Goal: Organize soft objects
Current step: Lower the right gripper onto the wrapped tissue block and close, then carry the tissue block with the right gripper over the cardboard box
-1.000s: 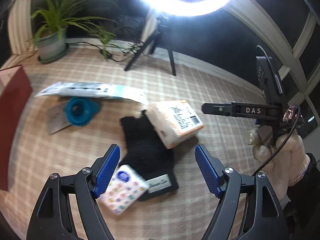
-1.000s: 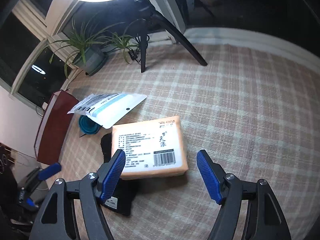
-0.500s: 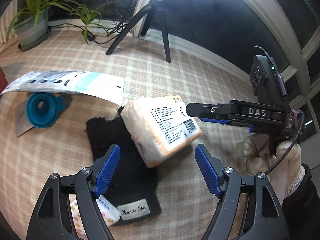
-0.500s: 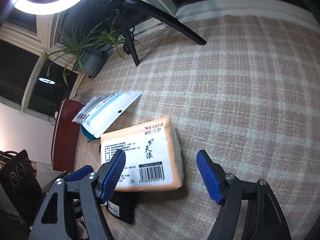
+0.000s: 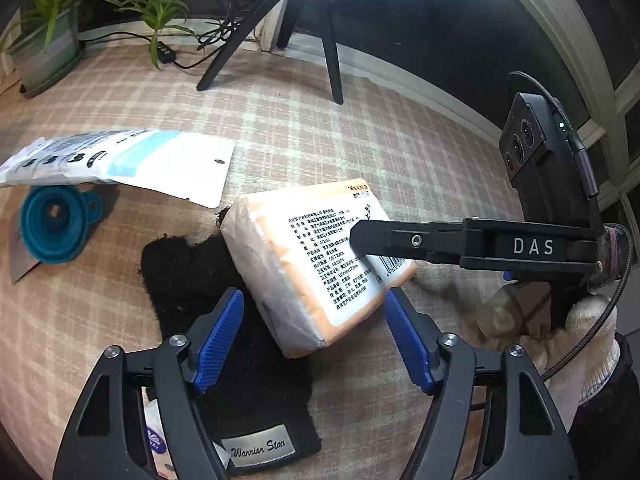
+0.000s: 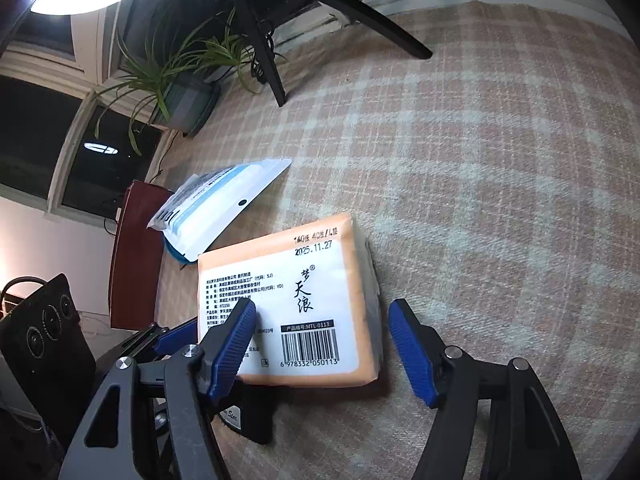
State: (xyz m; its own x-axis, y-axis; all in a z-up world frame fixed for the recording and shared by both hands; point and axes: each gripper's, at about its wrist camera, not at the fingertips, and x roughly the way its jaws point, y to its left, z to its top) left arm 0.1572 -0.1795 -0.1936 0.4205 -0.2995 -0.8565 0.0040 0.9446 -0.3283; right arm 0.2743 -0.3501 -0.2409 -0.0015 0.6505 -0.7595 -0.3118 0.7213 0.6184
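Note:
An orange tissue pack with a white label lies on the plaid cloth, partly on a black fleece item tagged "Warrior Star". My left gripper is open, its jaws either side of the pack's near end. My right gripper is open too, around the pack's barcode end; in the left wrist view it reaches in from the right over the pack. A small patterned tissue packet peeks out under the left jaw.
A white and blue pouch lies at the back left over a teal funnel. A potted plant and tripod legs stand at the far edge. A dark red board lies left.
Both grippers have closed in on the orange pack, which now sits between each pair of open jaws. The patterned packet has slid almost out of the left view.

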